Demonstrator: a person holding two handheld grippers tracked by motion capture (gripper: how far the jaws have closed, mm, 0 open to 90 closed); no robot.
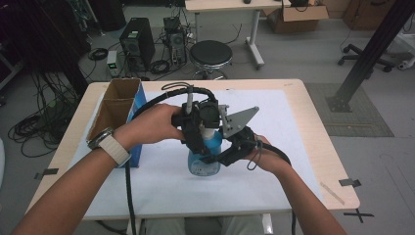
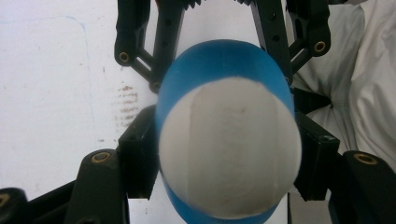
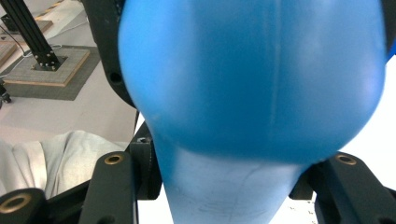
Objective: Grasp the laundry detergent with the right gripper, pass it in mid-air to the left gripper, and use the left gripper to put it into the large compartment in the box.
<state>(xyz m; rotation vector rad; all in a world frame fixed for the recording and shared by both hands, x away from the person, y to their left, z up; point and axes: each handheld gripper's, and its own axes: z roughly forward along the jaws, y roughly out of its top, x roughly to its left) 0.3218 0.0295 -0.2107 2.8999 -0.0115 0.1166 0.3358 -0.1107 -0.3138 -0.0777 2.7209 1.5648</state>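
Observation:
A blue plastic bottle (image 1: pixel 204 159) stands upright on the white sheet in the middle of the table. My left gripper (image 1: pixel 199 128) comes in from the left above it. In the left gripper view its jaws press on both sides of the bottle's white cap (image 2: pixel 229 154), so the left gripper (image 2: pixel 229 161) is shut on the cap. My right gripper (image 1: pixel 226 152) reaches in from the right at the bottle's side. In the right gripper view the blue body (image 3: pixel 252 74) bulges over the jaws, and the right gripper (image 3: pixel 229 184) is shut on the bottle's narrower part.
An open cardboard box (image 1: pixel 117 110) with a blue side stands at the table's left edge, close to my left wrist. A white sheet (image 1: pixel 279 142) covers most of the wooden table. A black stool (image 1: pixel 210 54) stands beyond the far edge.

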